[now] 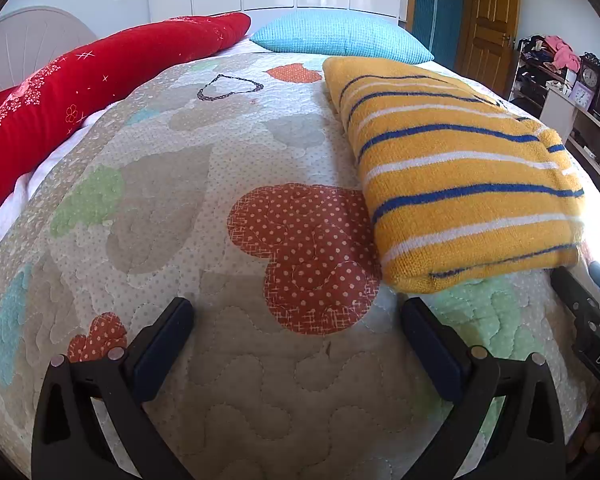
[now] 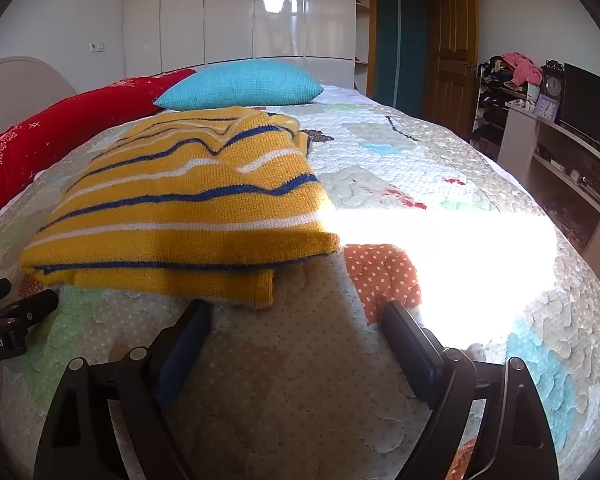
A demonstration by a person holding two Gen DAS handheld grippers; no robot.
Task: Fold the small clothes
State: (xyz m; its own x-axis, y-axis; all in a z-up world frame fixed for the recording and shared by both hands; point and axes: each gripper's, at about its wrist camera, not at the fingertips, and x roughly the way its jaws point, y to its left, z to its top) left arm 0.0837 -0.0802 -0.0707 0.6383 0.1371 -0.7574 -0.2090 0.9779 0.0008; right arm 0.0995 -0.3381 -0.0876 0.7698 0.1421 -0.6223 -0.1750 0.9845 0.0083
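Observation:
A yellow knit sweater (image 1: 456,168) with blue and white stripes lies folded on the quilted bedspread (image 1: 228,364). In the left wrist view it is ahead and to the right. In the right wrist view the sweater (image 2: 188,208) is ahead and to the left. My left gripper (image 1: 296,316) is open and empty, just short of the sweater's near left corner. My right gripper (image 2: 296,316) is open and empty, just short of the sweater's near right corner. Each gripper shows at the edge of the other's view.
A long red pillow (image 1: 72,108) lies along the left edge and a blue cushion (image 1: 340,36) at the far end. A bright sun patch (image 2: 440,256) falls across the quilt on the right. A shelf unit with clocks (image 2: 552,92) stands right of the bed.

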